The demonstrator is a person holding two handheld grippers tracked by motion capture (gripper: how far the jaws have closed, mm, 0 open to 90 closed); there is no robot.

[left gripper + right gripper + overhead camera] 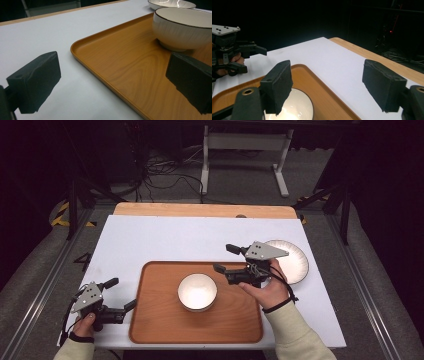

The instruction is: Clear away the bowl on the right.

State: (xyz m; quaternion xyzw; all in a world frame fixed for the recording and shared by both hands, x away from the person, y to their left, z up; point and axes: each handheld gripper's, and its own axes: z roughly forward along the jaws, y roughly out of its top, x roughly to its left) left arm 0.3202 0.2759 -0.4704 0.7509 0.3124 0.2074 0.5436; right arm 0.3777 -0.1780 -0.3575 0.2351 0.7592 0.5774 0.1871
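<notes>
A white ribbed bowl point(197, 291) sits in the middle of a wooden tray point(160, 320). My right gripper point(225, 258) hovers open just right of the bowl, above the tray's far right part, with nothing between its jaws. My left gripper point(122, 293) is open at the tray's left edge, low over the white cover. The left gripper view has its jaws wide apart point(112, 82), with the tray's corner point(82, 47) between them and the bowl point(183, 27) ahead at the right. Beneath the right gripper point(329, 85) are the bowl point(294, 107) and the tray rim point(307, 68).
A white plate point(292, 262) lies on the white table cover point(165, 240) right of the tray, partly behind my right hand; its rim point(172, 3) appears beyond the bowl. A bare wooden strip point(200, 210) runs along the table's far edge. The left gripper point(253, 60) shows far off.
</notes>
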